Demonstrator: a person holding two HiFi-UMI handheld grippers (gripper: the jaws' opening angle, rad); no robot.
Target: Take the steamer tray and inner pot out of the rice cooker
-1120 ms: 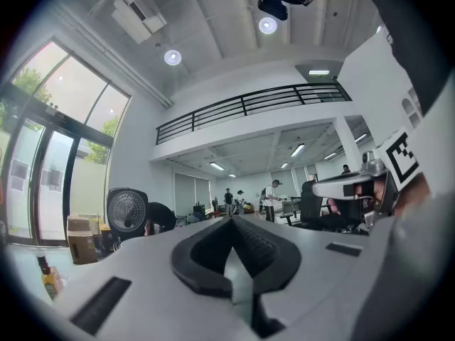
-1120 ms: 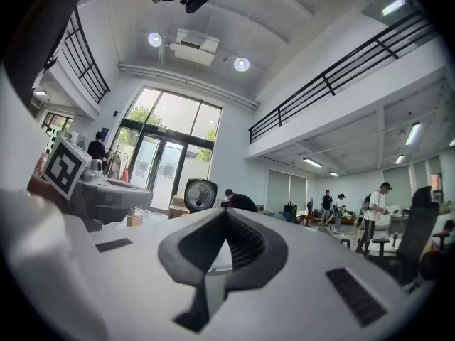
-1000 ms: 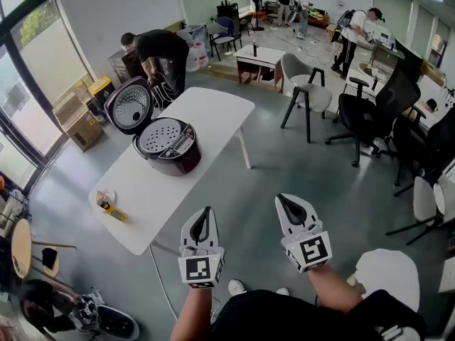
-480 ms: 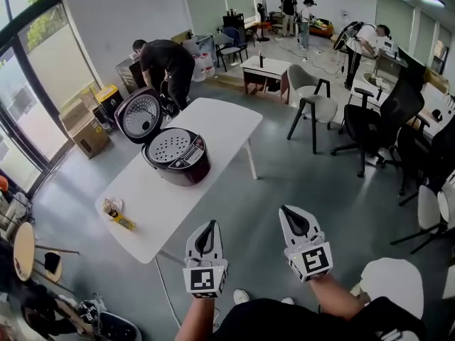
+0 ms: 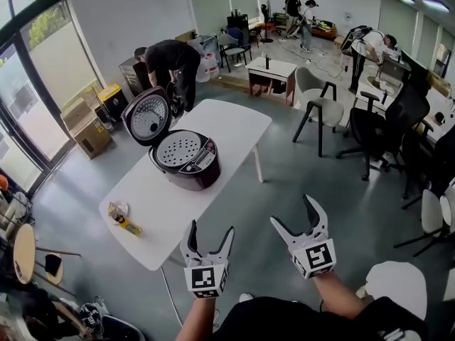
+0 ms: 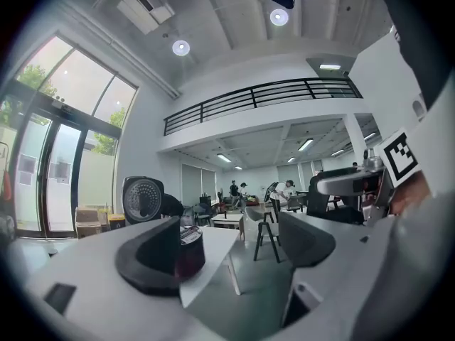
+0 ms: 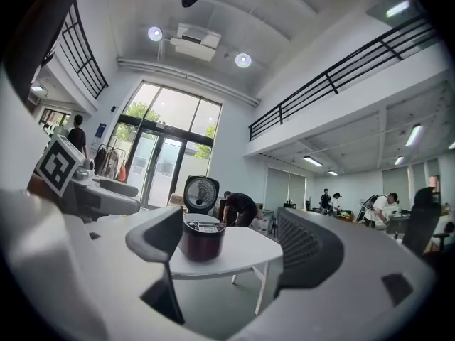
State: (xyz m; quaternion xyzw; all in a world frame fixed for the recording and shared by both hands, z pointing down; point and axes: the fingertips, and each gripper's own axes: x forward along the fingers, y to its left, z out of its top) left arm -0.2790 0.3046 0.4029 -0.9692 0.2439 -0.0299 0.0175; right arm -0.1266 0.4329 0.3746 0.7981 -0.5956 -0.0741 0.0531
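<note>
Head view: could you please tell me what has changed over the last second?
Both the left gripper and right gripper have just been opening, nothing between their jaws, and have neared the table. The rice cooker stays open, steamer tray inside.

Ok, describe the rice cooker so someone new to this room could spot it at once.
Find the long white table near the big windows. The rice cooker stands mid-table, dark red and round. Its lid stands open, showing a perforated steamer tray; nothing else there is so big.
</note>
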